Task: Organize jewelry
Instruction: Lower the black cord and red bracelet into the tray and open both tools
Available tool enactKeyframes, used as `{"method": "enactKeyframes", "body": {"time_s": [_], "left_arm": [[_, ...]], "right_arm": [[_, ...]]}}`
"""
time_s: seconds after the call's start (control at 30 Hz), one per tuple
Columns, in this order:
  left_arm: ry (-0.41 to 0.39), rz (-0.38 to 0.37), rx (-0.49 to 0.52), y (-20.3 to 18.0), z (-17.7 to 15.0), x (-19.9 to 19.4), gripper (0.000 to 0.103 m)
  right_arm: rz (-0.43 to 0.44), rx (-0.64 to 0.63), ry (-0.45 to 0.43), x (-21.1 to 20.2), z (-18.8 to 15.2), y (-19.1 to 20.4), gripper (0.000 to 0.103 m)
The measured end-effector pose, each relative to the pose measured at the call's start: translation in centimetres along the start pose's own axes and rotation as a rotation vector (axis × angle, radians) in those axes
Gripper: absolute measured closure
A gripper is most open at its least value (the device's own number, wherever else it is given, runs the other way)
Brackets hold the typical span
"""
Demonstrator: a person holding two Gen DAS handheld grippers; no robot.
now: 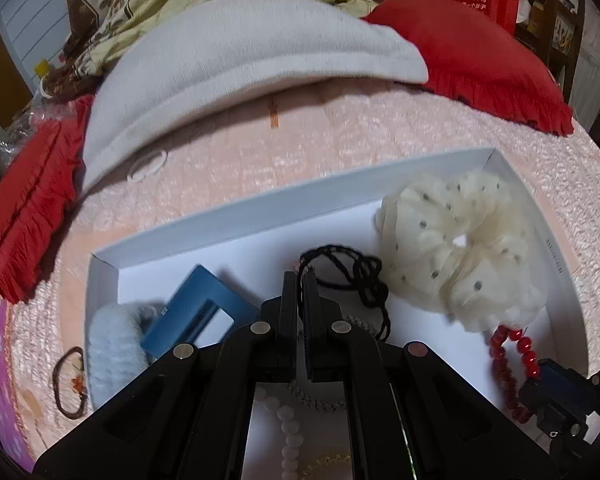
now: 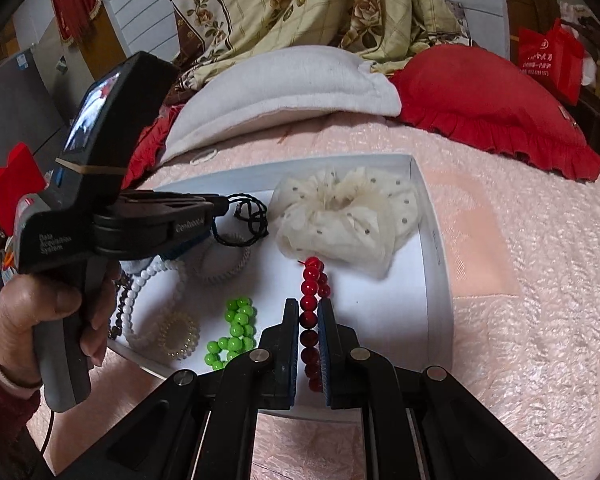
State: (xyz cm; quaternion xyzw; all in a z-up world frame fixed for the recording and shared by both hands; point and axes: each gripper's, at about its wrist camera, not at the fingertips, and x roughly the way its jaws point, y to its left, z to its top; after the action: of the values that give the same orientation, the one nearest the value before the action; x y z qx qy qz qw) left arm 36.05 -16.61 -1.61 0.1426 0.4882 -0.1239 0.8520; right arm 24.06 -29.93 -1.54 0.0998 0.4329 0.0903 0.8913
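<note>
- Bed [image 2: 520, 240] (pink textured cover)
- White box [image 1: 240, 208] on it
- Grey pillow [image 1: 240, 48] and red pillow [image 1: 480, 52] behind
- Brown band [image 1: 70, 384] left of box

The grey handle of the left tool [image 2: 220, 209] reads "Data Acquisition System"; the red bag's [image 2: 548, 54] white print is illegible.
</note>
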Motion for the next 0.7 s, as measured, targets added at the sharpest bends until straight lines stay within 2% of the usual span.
{"method": "enactKeyframes", "body": {"time_s": [0.43, 0.7], "left_arm": [[-0.015, 0.008, 0.015, -0.1, -1.3, 0.6, 0.101], [-0.016, -0.003, 0.008, 0.1, -1.6, 0.0, 0.101]], "right_arm": [[-0.002, 0.011, 0.036, 1.2, -1.2, -0.1, 0.094], [-0.019, 0.005, 0.021, 1.3, -0.7, 0.1, 0.095]]}}
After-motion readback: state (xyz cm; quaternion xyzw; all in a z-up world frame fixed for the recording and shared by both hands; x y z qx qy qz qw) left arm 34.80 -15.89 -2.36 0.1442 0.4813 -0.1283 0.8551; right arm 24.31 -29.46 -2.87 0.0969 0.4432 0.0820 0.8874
